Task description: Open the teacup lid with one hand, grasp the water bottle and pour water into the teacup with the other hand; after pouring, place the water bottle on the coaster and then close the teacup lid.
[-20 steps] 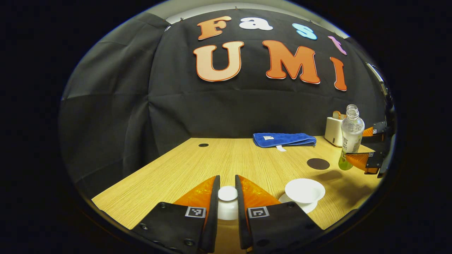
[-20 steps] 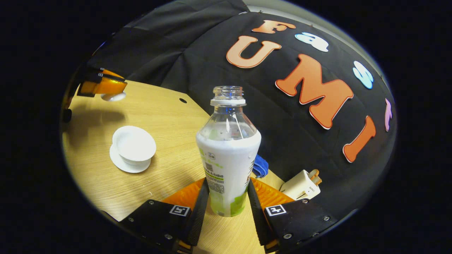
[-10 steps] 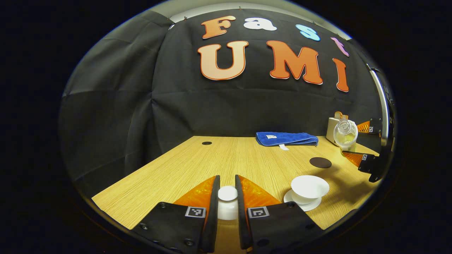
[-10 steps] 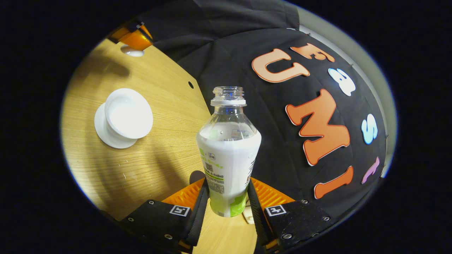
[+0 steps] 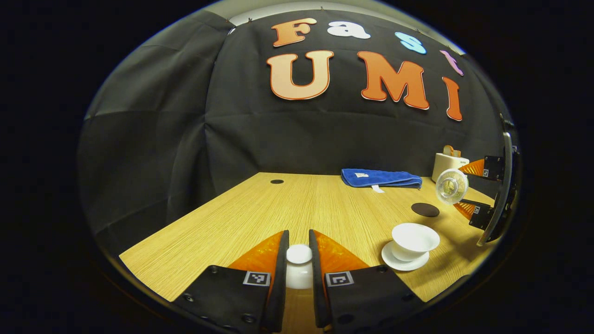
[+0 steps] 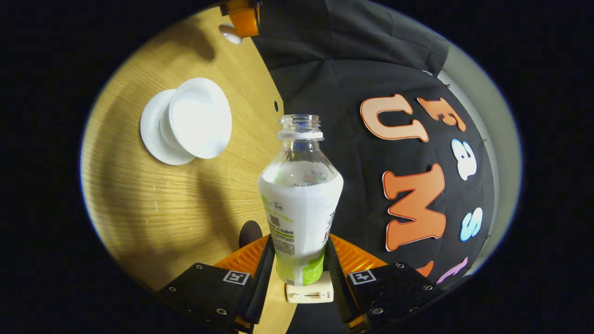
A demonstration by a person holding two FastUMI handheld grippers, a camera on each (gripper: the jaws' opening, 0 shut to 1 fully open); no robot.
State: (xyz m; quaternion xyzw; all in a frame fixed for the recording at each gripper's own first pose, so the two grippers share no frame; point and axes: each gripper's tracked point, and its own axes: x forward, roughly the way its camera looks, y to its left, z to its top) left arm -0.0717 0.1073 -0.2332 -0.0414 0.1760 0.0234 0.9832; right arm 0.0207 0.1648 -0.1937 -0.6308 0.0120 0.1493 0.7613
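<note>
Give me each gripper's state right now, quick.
Left gripper: closed on the teacup lid's knob.
Right gripper: closed on the water bottle, tipped toward the teacup.

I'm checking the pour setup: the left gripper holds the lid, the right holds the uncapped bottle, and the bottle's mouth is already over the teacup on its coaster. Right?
One thing is off. The teacup sits on a white saucer, not the coaster, which lies bare farther back in the left gripper view. The left gripper does hold the lid, and the right gripper the uncapped bottle.
</note>
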